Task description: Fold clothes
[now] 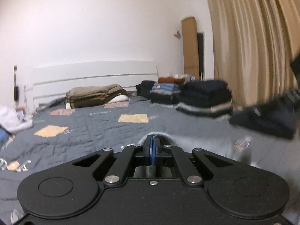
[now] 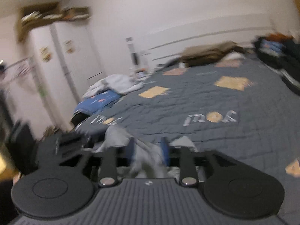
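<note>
A light grey garment point(image 1: 196, 146) lies crumpled on the dark grey quilt point(image 1: 97, 129) just ahead of my left gripper point(image 1: 152, 142). Its blue pads are pressed together, and a fold of the grey cloth arches over their tips, pinched there. In the right wrist view the same grey garment point(image 2: 116, 138) bunches up in front of my right gripper point(image 2: 148, 146). Its blue fingers point(image 2: 165, 148) stand apart with loose cloth lying between them, not pressed. The picture there is blurred.
Stacks of folded dark clothes point(image 1: 204, 97) line the bed's right side by the beige curtain point(image 1: 253, 43). A folded olive blanket point(image 1: 95, 95) lies at the white headboard point(image 1: 93, 75). White and blue laundry point(image 2: 108, 91) is heaped at the left edge. Wardrobe point(image 2: 69, 60) beyond.
</note>
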